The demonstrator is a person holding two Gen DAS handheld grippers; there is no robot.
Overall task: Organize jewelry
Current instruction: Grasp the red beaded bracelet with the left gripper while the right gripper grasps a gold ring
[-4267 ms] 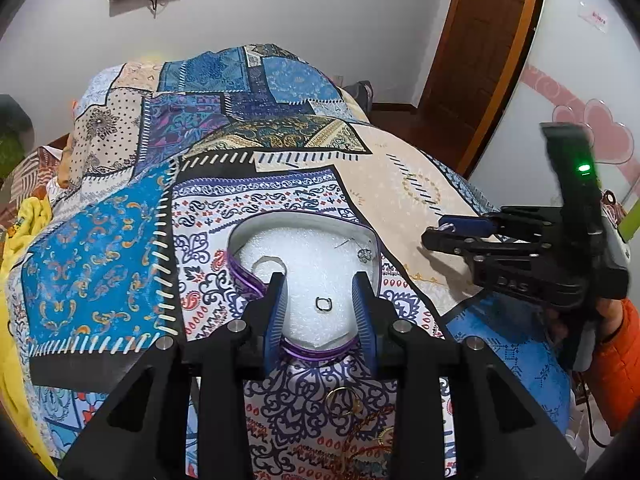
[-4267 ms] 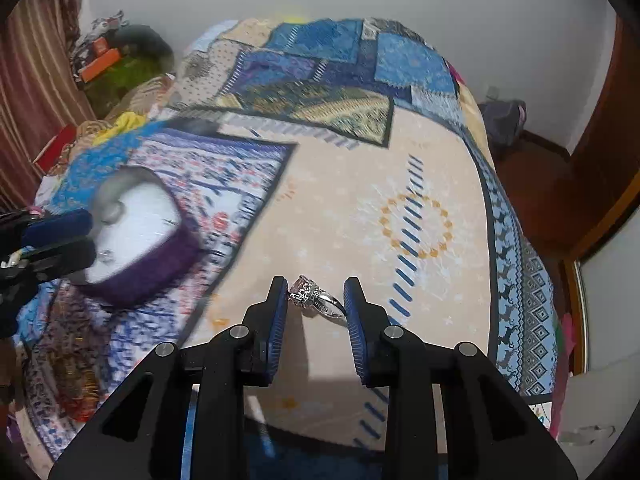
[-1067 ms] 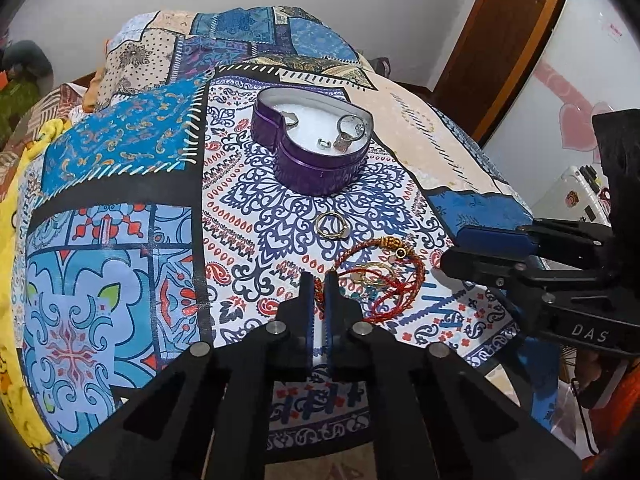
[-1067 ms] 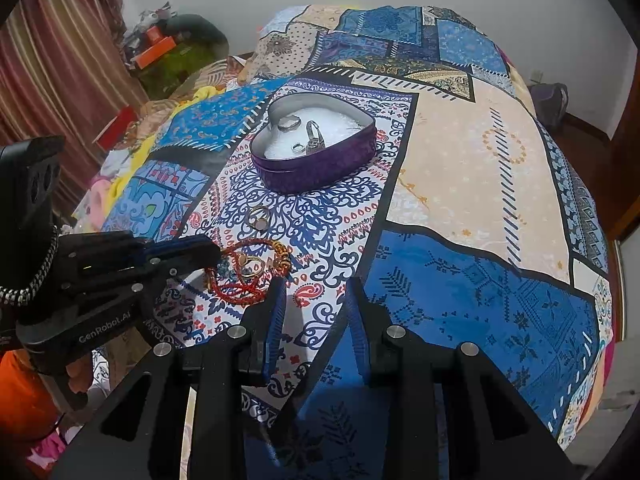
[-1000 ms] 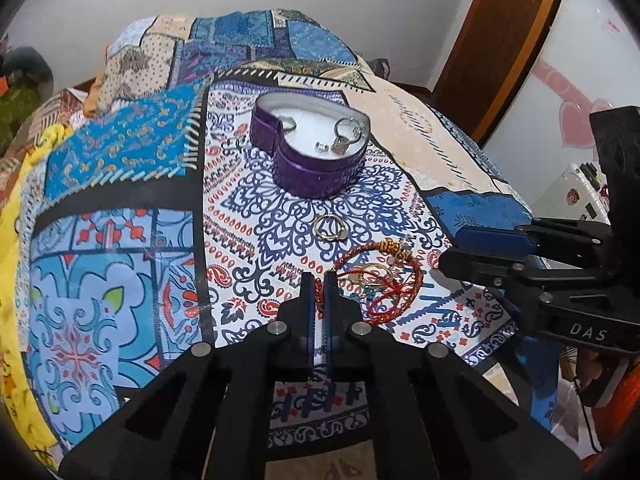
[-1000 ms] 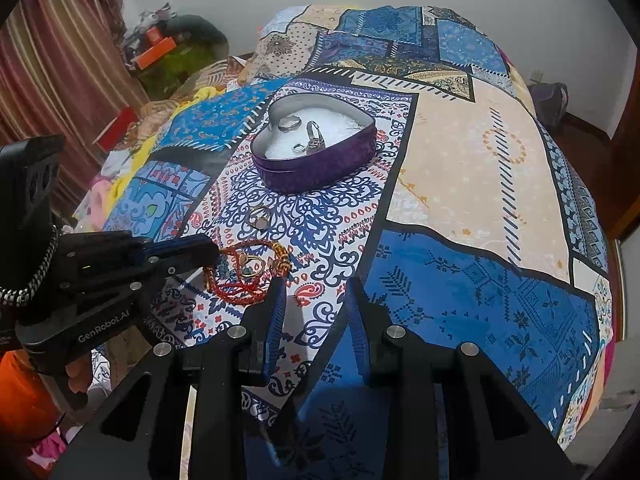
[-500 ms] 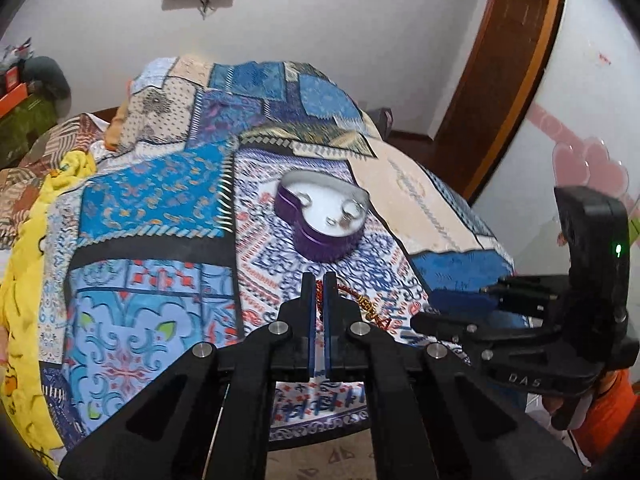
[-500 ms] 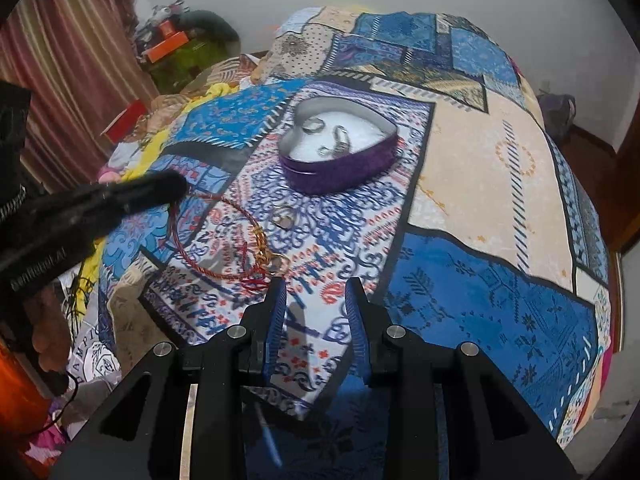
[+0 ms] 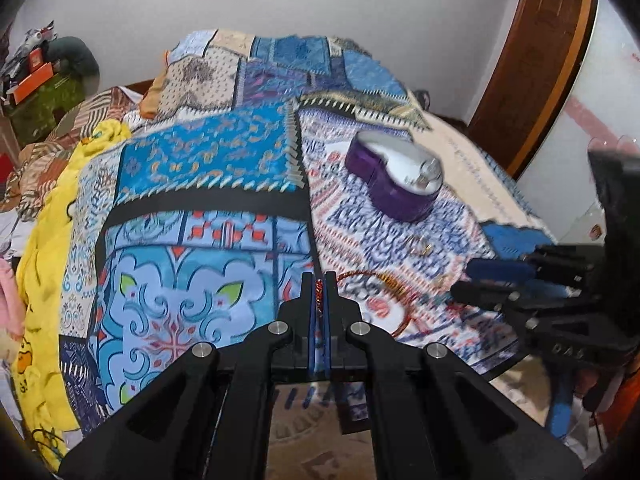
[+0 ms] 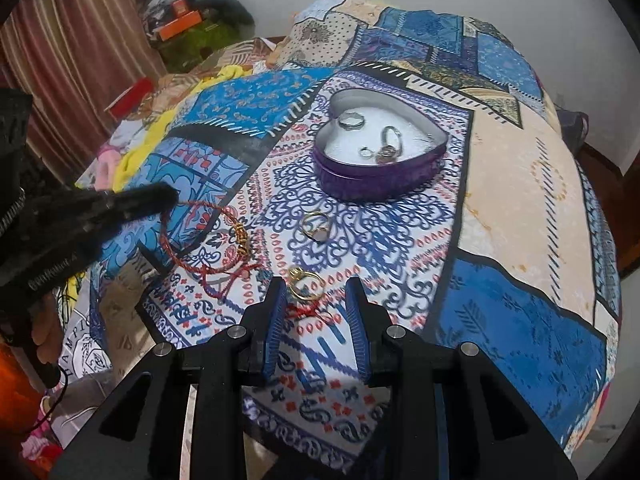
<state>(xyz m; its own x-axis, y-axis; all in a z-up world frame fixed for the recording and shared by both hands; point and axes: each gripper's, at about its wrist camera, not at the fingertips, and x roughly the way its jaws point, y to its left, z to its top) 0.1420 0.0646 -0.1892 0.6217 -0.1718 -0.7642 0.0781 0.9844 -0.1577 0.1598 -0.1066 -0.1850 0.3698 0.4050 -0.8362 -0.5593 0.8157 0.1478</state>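
Right tool [image 10: 316, 300]: fingers spread, empty, poised over gold ring with stone [image 10: 304, 280] on patchwork bed quilt [image 10: 520, 312]. Left tool [image 9: 319, 292]: pressed together, pinching red braided cord bracelet with gold beads [image 10: 216, 240], lifted. Beyond: second gold ring [image 10: 316, 226], loose. Farthest: purple heart-shaped tin [image 10: 380, 160], holding several silver rings. Judged partly done; bracelet and two rings remain.
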